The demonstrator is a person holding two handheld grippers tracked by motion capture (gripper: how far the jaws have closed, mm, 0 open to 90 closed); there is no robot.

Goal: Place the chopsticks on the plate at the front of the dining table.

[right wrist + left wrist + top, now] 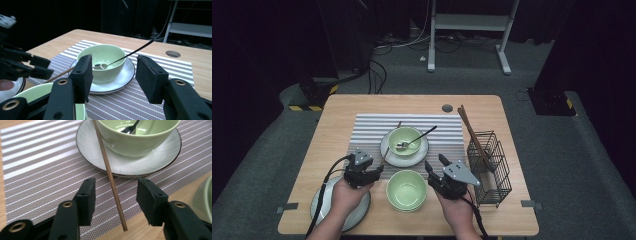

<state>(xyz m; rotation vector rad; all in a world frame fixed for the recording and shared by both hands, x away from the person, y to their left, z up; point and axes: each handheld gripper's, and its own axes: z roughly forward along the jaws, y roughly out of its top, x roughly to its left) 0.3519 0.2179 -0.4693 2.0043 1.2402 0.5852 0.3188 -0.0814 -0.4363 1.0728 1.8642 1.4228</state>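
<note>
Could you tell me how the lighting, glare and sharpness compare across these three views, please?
High view: table evenly lit, surroundings dark, slightly soft overall. Left gripper view: chopstick and mat crisp, white glare spots on the bowl, jaws in the foreground a little soft. Right gripper view: bowl and spoon fairly sharp, near jaws blurred, background black.

No text, label, brand, number or sign can be read anywhere in these pictures. The pale green ceramic bowls carry no print, the white plate with the dark rim is plain, the grey-and-white striped woven placemat bears only its stripes, and the black gripper jaws show no lettering.
</note>
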